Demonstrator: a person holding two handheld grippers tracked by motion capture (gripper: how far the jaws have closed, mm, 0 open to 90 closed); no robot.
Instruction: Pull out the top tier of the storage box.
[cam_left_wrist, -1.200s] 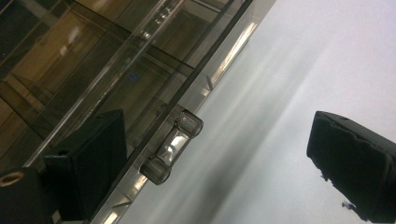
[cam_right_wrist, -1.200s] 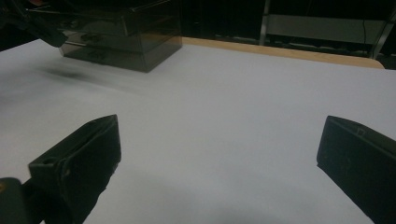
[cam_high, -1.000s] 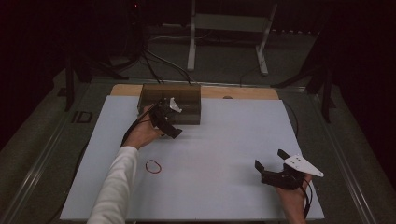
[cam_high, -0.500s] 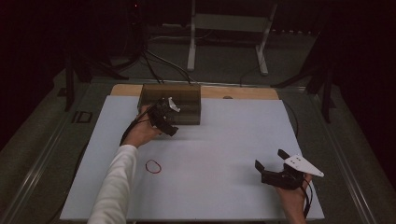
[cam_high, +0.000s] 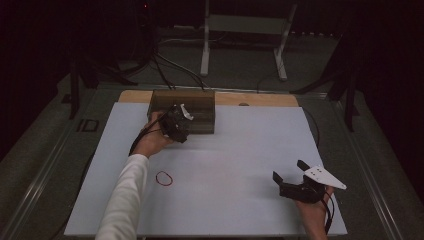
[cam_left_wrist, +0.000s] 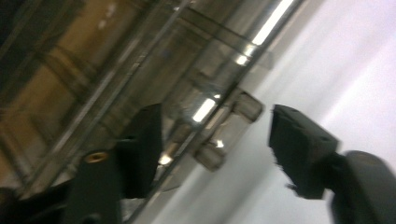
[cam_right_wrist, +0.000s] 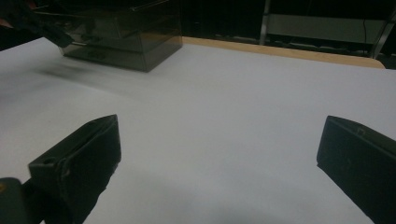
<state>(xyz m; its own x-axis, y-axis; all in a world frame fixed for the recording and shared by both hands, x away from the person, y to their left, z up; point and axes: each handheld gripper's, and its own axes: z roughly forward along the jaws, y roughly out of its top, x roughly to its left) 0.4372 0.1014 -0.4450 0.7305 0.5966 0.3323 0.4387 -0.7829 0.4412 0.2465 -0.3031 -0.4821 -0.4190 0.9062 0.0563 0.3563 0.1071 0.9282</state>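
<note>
High view: left of the smoky drawer box (cam_high: 192, 111), a red rubber band (cam_high: 164, 178) lies well in front on the white mat (cam_high: 230, 165). At the box's front, the left gripper (cam_high: 181, 124) has just been closing around a drawer handle (cam_left_wrist: 229, 128), pads not yet touching it; a pull likely follows. Right of the box and nearer the person, the right gripper (cam_high: 290, 172) rests wide open and empty.

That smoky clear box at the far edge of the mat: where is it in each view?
High view: the box sits top centre-left, left gripper at its front.
Left gripper view: box handle between the jaws, tilted.
Right gripper view: top left.
Shared landmark: the white mat.
</note>
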